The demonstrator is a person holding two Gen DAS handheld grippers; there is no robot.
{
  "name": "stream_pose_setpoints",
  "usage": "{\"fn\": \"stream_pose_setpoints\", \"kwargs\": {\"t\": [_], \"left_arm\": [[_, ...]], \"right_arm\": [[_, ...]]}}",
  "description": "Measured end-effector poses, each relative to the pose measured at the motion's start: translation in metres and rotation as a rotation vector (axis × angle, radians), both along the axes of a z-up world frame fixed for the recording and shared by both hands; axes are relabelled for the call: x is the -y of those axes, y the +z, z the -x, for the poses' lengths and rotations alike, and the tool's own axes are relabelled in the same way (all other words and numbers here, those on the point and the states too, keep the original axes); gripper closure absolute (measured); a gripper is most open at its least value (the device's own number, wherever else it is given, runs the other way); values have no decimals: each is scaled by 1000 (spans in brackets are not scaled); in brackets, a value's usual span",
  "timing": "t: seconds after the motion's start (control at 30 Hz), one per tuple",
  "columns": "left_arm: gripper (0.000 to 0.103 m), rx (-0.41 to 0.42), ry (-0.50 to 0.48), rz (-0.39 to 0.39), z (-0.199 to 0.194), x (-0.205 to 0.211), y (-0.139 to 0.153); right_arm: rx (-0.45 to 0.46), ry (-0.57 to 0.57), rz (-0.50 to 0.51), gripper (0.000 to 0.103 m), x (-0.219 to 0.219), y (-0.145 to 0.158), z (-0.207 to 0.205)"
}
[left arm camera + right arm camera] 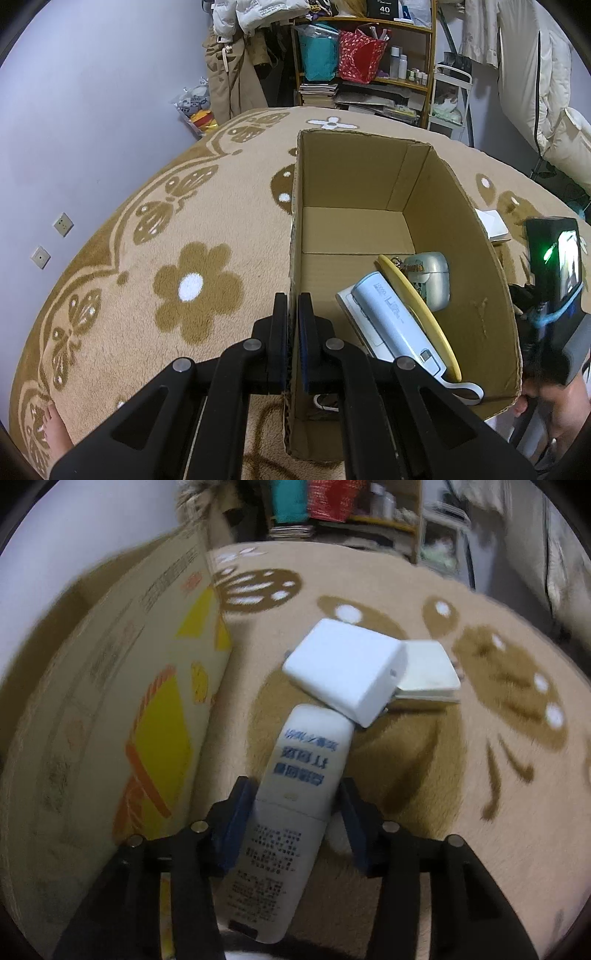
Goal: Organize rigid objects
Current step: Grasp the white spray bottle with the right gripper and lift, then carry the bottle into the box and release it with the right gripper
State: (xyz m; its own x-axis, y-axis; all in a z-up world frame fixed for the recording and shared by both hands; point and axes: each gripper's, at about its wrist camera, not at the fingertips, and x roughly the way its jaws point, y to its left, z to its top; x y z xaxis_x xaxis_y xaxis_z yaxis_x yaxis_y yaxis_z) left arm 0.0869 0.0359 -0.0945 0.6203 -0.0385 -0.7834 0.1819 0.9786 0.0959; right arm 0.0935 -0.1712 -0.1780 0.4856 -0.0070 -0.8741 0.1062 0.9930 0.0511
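An open cardboard box (461,258) stands on the flower-patterned carpet. Inside it lie a pale blue power bank (395,317), a flat yellow piece (417,306) and a silver-green case (432,277). My left gripper (293,299) is shut on the box's left wall, with the cardboard edge pinched between the pads. In the right wrist view a white tube with blue print (310,746) lies on the carpet beside the box's printed outer wall (129,701). My right gripper (293,786) straddles the tube with its pads against both sides. The picture is blurred.
Past the tube's far end a white block (343,664) rests partly on a flat pale box (428,668). A loaded shelf (369,74) and hanging clothes stand behind the carpet. A bare foot (55,424) rests on the carpet's near left edge.
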Motion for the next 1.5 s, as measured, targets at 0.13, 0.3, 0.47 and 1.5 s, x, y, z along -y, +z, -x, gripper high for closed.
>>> {"fn": "stream_pose_setpoints", "kwargs": {"t": [0.13, 0.3, 0.47, 1.5], "left_arm": [[98, -1, 2, 3, -1, 0, -1], [98, 0, 2, 3, -2, 0, -3], [98, -5, 8, 10, -3, -1, -4], [98, -17, 9, 15, -1, -6, -5]], "right_arm": [[13, -3, -5, 51, 2, 1, 5], [16, -23, -49, 55, 9, 5, 11], [19, -37, -64, 58, 14, 7, 10], [347, -105, -296, 59, 39, 119, 31]]}}
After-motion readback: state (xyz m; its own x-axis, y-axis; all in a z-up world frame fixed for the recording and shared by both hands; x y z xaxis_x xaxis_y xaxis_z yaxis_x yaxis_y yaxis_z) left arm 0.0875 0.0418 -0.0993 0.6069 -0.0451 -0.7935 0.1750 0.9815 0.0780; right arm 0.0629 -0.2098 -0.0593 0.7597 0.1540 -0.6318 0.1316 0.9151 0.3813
